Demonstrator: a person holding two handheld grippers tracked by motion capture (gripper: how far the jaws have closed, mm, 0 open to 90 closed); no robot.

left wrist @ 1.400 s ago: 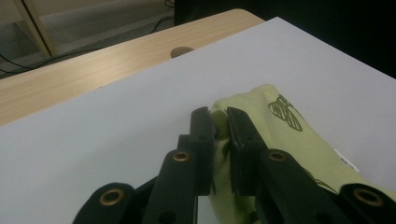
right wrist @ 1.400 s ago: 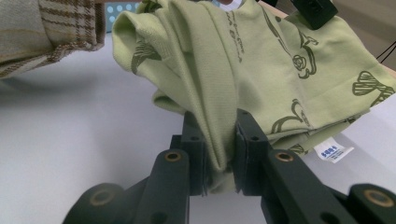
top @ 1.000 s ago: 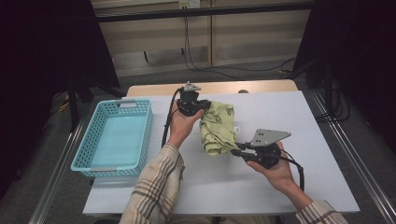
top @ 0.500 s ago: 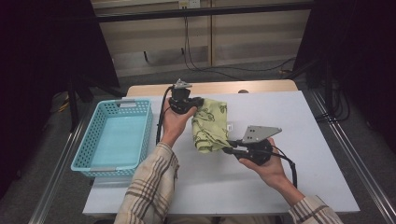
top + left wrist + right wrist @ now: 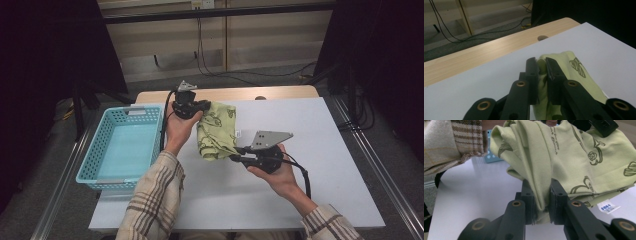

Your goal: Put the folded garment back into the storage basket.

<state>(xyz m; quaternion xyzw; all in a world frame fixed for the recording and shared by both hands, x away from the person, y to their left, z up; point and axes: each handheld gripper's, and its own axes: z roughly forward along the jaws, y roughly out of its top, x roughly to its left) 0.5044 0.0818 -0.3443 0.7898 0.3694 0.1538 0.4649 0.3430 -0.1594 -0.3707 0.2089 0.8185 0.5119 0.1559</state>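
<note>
A folded pale green cloth (image 5: 216,131) with dark printed figures hangs lifted above the white table (image 5: 320,150), stretched between both hands. My left gripper (image 5: 206,105) is shut on the cloth's far upper edge; in the left gripper view the green cloth (image 5: 569,72) is pinched between the black jaws of that gripper (image 5: 541,63). My right gripper (image 5: 235,154) is shut on the cloth's near lower edge; in the right gripper view the bunched cloth (image 5: 564,157) is squeezed between the jaws of that gripper (image 5: 541,185). A small white label (image 5: 607,208) hangs from the cloth.
A light blue plastic basket (image 5: 122,149) stands at the table's left edge, with nothing inside. A wooden strip (image 5: 285,93) runs along the table's far edge. Plaid sleeves (image 5: 152,200) come in from the bottom. Dark curtains and cables lie beyond the table.
Both hands have carried the cloth to the left and a little upward, closer to the blue basket. Both grippers have stayed shut on it.
</note>
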